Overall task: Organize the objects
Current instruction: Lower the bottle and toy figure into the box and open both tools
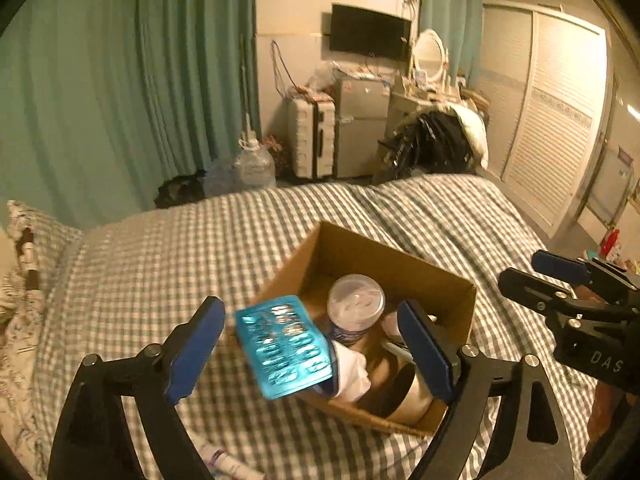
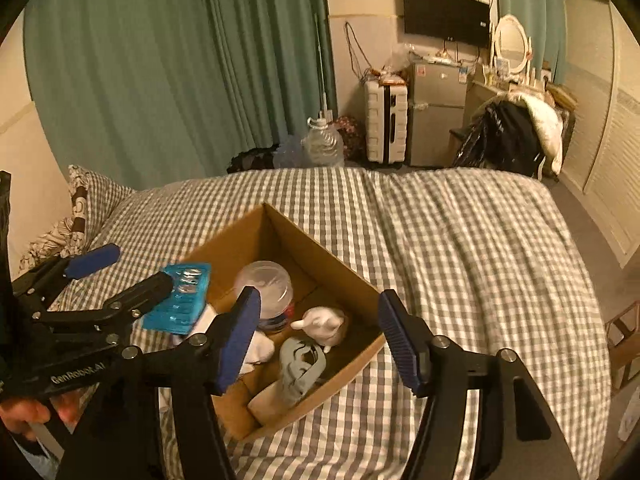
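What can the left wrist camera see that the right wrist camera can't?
Only the left wrist view shows a small tube lying on the bed near the camera, and a red bottle on the floor at the far right.

Only the right wrist view shows the white figurine and the grey-blue piece in the cardboard box, and the person's hand.

Both show the box, the blue pill tray tilted over its edge, the clear-lidded jar, and the checked bed.

The left tool (image 1: 312, 348) hangs with its jaws spread wide. The right tool (image 2: 318, 336) is likewise spread wide, gripping nothing, beside the left.
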